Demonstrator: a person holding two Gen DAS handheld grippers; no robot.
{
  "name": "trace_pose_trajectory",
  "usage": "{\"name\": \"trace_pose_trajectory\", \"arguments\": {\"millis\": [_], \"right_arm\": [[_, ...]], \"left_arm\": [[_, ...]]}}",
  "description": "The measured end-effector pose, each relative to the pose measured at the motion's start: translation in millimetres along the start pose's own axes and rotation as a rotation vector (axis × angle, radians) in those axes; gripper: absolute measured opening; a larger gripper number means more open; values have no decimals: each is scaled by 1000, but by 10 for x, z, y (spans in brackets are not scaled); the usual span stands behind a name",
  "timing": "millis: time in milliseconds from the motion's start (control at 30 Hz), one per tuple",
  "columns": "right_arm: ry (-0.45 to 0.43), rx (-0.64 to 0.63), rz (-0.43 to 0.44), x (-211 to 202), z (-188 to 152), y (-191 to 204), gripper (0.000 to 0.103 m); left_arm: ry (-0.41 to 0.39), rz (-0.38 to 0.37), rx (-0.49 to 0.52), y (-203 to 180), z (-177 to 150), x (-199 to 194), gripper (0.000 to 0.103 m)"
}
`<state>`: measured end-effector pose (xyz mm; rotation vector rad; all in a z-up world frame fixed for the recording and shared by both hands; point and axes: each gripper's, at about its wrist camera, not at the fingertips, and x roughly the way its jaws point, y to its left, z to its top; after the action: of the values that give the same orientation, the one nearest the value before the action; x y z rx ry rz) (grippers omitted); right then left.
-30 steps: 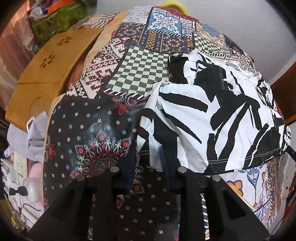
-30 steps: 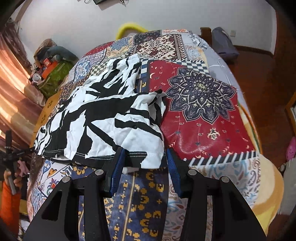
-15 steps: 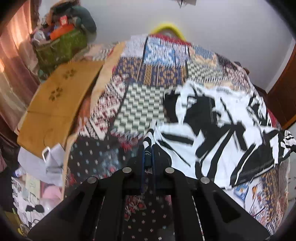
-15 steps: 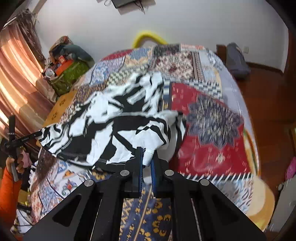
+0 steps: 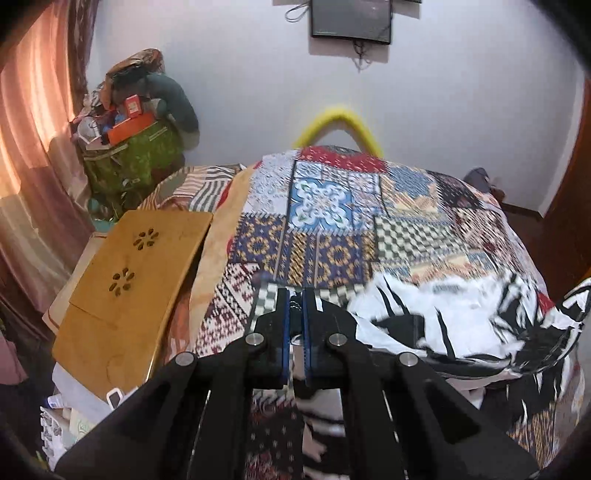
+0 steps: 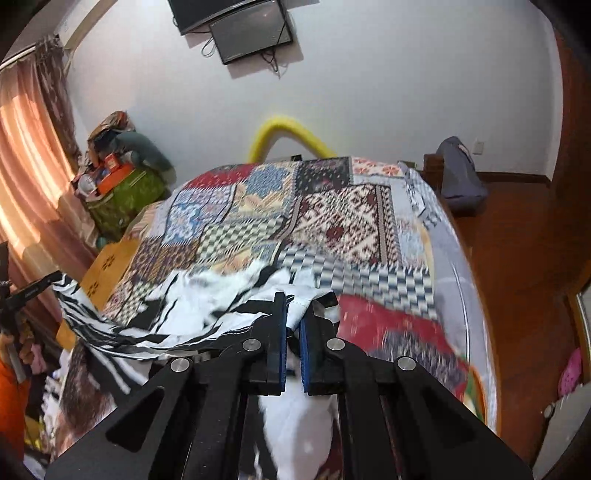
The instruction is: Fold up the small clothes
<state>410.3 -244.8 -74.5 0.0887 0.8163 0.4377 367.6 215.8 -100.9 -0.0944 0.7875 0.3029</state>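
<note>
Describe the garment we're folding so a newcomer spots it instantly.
Start at the bed's patchwork quilt. Lifted over its near end is the white shirt with bold black brush strokes, pinched by the left gripper and right gripper. It is the only black-and-white cloth against colourful patches.

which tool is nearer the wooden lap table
Left. The left tool hovers just right of the wooden lap table; the right tool sits across the shirt, farther away.

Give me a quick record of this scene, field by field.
garment: black-and-white shirt, lifted off the bed along its near edge, image blurred
left tool: shut on shirt edge
right tool: shut on shirt edge
surface: patchwork quilt on a bed
left of bed: wooden tray, green bag piled with clutter
wall: screen mounted above bed
</note>
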Motion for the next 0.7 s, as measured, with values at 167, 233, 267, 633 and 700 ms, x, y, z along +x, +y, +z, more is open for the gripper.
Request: {"name": "trace_pose_trajectory", "arguments": {"millis": [167,233,267,633,700], "right_arm": [[20,-1,-41,377,176,-48,5],[29,12,-47,531,205,-84,5],[31,15,-50,591,213,-102,5],[137,41,-79,1324,237,-252,5],[137,49,-70,1288,271,-267,9]], "left_arm": [[26,44,-72,124,230,447,5],[36,62,-81,154,276,628,5],[44,70,-81,156,301,743,5],[162,107,-63,114,233,1671,6],[175,100,-76,122,240,1702,7]]}}
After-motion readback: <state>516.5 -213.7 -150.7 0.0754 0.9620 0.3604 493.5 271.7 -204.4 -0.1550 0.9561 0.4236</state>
